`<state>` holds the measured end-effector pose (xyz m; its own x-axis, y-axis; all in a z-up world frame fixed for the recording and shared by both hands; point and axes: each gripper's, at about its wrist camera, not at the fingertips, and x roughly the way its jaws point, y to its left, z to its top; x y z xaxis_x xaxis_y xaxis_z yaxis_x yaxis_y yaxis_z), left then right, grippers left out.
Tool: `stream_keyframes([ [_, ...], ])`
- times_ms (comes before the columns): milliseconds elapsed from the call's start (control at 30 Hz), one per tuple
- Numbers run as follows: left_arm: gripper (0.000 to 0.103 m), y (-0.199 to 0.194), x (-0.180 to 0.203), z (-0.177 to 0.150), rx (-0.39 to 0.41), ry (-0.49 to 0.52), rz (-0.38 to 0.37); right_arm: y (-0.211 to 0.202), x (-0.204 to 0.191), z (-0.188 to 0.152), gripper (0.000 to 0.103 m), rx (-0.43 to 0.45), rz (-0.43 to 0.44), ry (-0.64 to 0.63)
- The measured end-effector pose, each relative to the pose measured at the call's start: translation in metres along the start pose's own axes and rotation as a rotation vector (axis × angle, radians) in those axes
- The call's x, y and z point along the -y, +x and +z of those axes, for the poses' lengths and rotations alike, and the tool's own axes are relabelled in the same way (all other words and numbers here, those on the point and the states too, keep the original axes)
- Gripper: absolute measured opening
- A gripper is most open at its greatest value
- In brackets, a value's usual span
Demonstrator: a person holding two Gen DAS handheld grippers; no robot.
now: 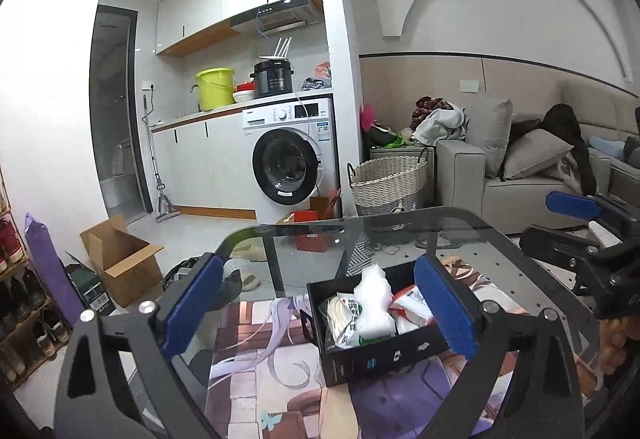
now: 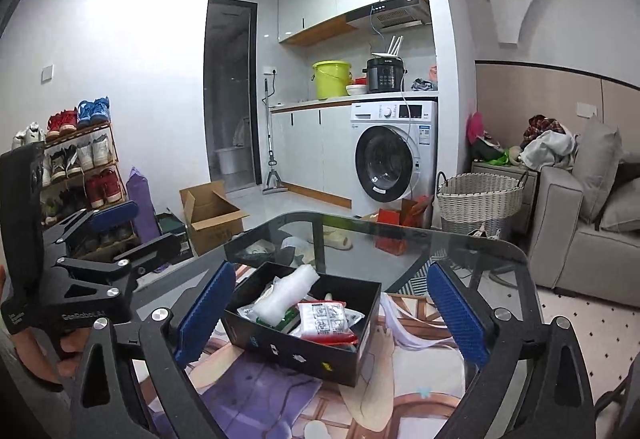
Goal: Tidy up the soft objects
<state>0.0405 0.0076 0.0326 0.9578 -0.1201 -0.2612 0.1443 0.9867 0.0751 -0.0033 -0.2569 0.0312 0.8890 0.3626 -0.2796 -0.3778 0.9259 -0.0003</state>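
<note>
We see a glass-topped table (image 2: pixel 460 251) bearing a printed anime mat (image 2: pixel 256 379) across its near half. On that mat, toward twelve o'clock, sits an open black box (image 2: pixel 304 349) of soft packets.

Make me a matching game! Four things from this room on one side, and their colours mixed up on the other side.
Things:
1. bucket
2. box on the table
3. washing machine
4. gripper pads

Colours:
A. white
B. blue
C. yellow-green
D. black

Pairs: 1-C, 2-D, 3-A, 4-B
</note>
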Motion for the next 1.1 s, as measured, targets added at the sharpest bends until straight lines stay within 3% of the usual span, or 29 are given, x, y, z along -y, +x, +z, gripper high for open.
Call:
stream_keyframes([
  [333,0.1,-0.01,0.01,-0.015,-0.021,-0.013,-0.017,0.011,0.006,-0.004,0.099,-0.038,-0.006,0.053],
  [1100,0.1,-0.008,0.011,-0.015,-0.021,-0.033,-0.016,0.022,-0.008,-0.014,0.1,-0.065,0.006,0.009],
])
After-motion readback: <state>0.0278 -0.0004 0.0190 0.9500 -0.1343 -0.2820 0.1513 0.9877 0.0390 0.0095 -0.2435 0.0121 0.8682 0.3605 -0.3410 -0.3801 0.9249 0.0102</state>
